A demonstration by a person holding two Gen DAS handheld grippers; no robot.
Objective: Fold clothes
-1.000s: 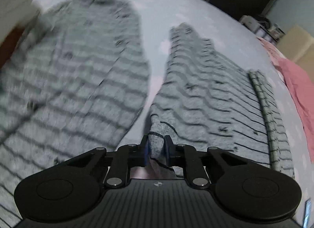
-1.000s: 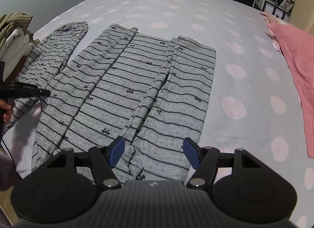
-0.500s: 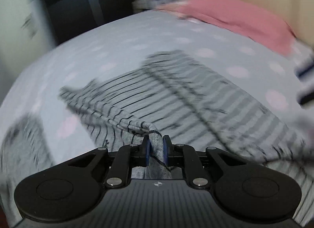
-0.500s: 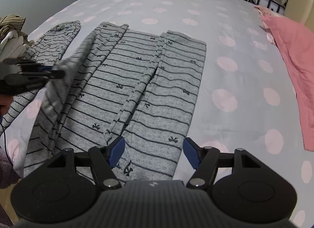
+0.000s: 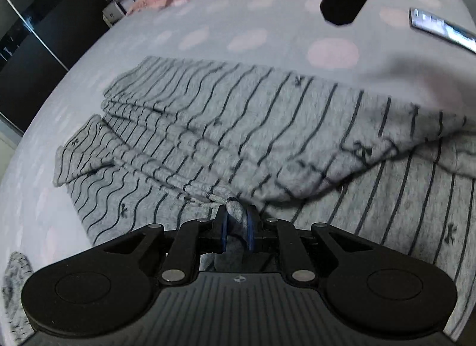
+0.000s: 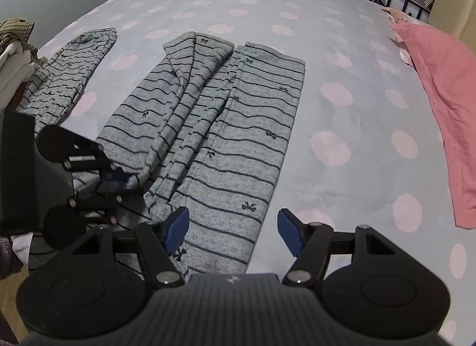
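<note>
The grey striped garment (image 6: 226, 125) lies spread on the bed, its dark thin stripes and small bow marks plain in the right wrist view. Its right-hand panel lies flat; the left-hand part is folded over towards the middle, forming a raised, creased ridge along the centre line. In the left wrist view the folded-over layer (image 5: 267, 137) drapes loosely above the flat layer beneath it, with blur at the right edge.

The left gripper (image 5: 236, 228) has its blue pads drawn nearly together, pinching a bunched edge of the garment between them. In the right wrist view this same gripper (image 6: 119, 180) sits at the near left side of the garment, cloth held at its tips.

The right gripper (image 6: 233, 231) stands with jaws wide apart and nothing between the pads. It hangs above the near end of the garment: the left pad over the striped cloth, the right pad over bare bedsheet just beside the garment's edge.

A second grey striped piece (image 6: 68, 78) lies apart to the left. The bedsheet (image 6: 342, 107) is pale lilac with pink dots. A pink cloth (image 6: 446, 93) lies along the right margin, well clear of the garment. A heap of clothes (image 6: 15, 42) shows at the far left.
</note>
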